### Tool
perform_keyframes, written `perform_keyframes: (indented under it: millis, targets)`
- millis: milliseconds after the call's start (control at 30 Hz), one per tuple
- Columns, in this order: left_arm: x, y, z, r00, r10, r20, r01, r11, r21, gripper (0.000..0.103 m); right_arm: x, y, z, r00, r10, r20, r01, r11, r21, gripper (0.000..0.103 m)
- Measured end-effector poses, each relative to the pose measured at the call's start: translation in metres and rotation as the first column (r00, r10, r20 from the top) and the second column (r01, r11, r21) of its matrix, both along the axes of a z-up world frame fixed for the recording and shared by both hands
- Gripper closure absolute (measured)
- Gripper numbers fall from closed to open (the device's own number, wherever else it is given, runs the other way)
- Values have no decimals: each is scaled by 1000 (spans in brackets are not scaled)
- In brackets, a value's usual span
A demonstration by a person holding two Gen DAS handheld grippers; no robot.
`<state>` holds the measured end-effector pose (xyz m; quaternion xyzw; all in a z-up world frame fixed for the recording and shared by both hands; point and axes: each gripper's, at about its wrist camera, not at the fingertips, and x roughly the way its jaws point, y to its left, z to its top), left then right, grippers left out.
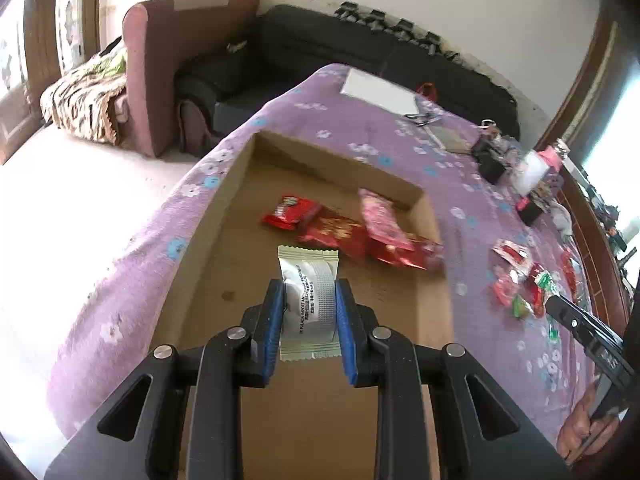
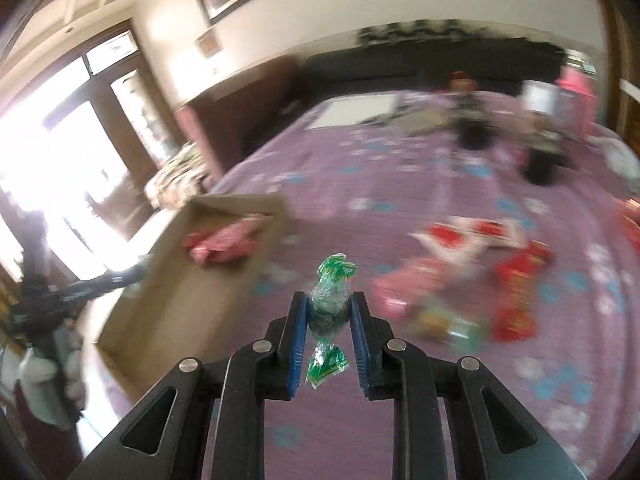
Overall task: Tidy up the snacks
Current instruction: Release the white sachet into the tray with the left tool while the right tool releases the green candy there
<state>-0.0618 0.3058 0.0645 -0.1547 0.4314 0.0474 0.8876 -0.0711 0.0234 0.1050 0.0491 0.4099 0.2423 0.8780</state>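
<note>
My left gripper (image 1: 310,292) is shut on a white snack packet (image 1: 308,280) and holds it above the open cardboard box (image 1: 236,168). Red and pink snack packs (image 1: 352,228) lie inside the box. My right gripper (image 2: 330,308) is shut on a green-wrapped candy (image 2: 330,300) and holds it above the purple flowered tablecloth (image 2: 400,160), right of the box (image 2: 224,208). Loose red, pink and white snack packs (image 2: 472,240) lie on the cloth to the right; they also show in the left wrist view (image 1: 520,276). The right gripper's body (image 1: 580,324) shows there too.
A white sheet (image 1: 380,88), keys and small dark boxes (image 1: 492,164) lie at the far end of the table. A dark sofa (image 1: 360,40) and a maroon armchair (image 1: 160,60) stand beyond it. The table's left edge drops to a pale floor (image 1: 80,200).
</note>
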Motion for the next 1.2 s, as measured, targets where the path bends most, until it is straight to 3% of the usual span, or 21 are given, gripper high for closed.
perform_keyframes:
  millis: [233,433,733,833,933,1067,1200]
  targets:
    - [35,20,-21,998,4,-57,-6,999,-32,80,17,106,-11,986,156,-64,-158,987,-23,82]
    - [48,28,-32,997,12,-73,-15,999,-51,80,27,150,-34,968,203,-147,-207,978,-11,82]
    - [53,34,-35,995,7,-99,-14,997,-73,78,33,179,-52,951,239,-195,-250,968,-33,76]
    - [46,39,-30,996,-5,-91,-6,994,-109,75,34,172,-46,947,250,-201,-253,967,10,69]
    - [35,44,-20,998,2,-66,-10,992,-127,76,38,160,-31,958,235,-164,-233,972,33,69]
    - [9,55,-5,1000,31,-2,-31,984,-173,76,56,159,-16,977,183,-111,-188,981,-41,73]
    - [-11,62,3,997,56,44,-45,973,-226,75,86,181,-29,980,133,-151,-151,982,-115,82]
